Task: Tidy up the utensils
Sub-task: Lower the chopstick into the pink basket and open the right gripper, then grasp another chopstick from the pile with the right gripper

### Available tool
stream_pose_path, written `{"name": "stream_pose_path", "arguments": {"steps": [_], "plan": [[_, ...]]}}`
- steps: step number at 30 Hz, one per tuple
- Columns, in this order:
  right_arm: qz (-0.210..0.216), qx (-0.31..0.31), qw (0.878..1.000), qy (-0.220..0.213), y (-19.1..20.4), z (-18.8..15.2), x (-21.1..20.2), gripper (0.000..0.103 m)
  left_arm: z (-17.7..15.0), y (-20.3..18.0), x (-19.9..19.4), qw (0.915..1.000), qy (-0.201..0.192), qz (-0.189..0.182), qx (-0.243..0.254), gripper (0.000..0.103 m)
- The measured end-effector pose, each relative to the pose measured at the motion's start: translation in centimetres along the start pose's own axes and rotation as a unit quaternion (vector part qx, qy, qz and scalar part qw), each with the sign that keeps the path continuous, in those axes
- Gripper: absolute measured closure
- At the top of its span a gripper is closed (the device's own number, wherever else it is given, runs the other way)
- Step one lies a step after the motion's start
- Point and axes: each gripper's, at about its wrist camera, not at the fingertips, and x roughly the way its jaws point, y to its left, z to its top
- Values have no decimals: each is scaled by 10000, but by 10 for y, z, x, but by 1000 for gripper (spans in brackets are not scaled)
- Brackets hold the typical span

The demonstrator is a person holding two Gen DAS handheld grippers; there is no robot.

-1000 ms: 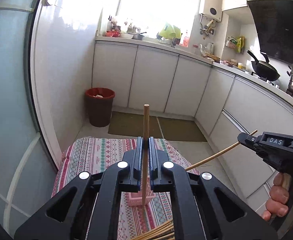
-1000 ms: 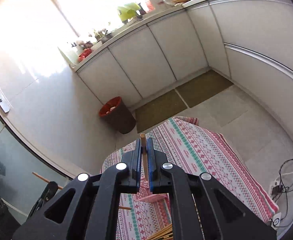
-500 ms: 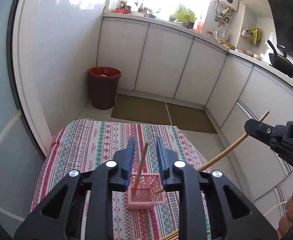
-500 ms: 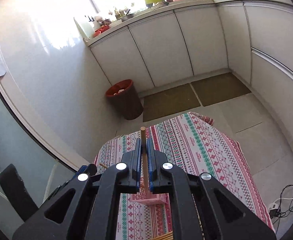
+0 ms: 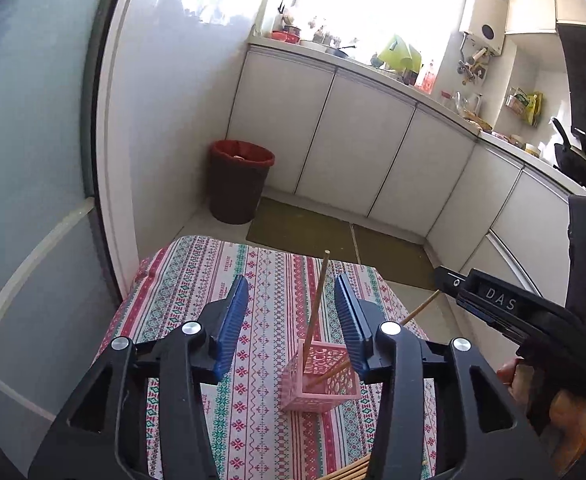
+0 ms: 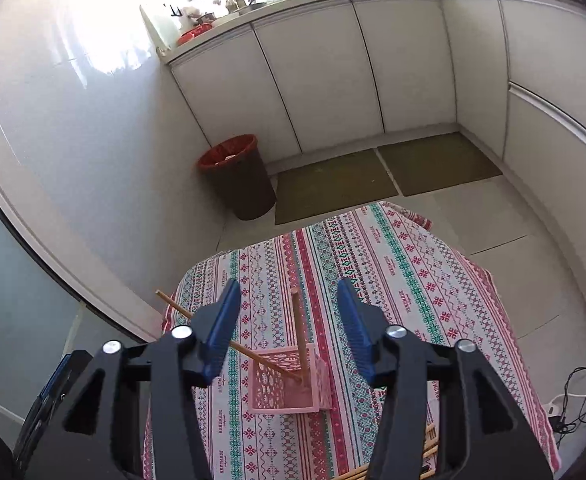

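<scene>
One table with striped cloth, one bin on the floor. Two grippers, left and right: both jaws just opened, wide, pads clear of everything. One pink basket on the table, two chopsticks leaning inside. More chopsticks at the near edge, uncountable.

text: "DAS" showing in white | on: black body of right gripper | other print: tablecloth lettering unreadable

Daylight floods through the window, blowing it out white. Glare sheens the wall. Fisheye bends edges; corners vignette black
</scene>
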Motion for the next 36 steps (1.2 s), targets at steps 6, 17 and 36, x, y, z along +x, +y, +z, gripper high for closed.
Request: {"name": "stream_pose_path", "arguments": {"steps": [6,17,36], "plan": [[-400,-347,9983,-249,5,-10,-16,36,-6,-5,-4,10000,40,57,1,46],[-1456,-942,9814,-822,-4,-43,-59,8,-18,-22,-30,9991,-56,376,201,19],[-1473,185,9889,11,-118,-109,-127,7,-85,-72,-15,9787,1311,279,1555,7]]}}
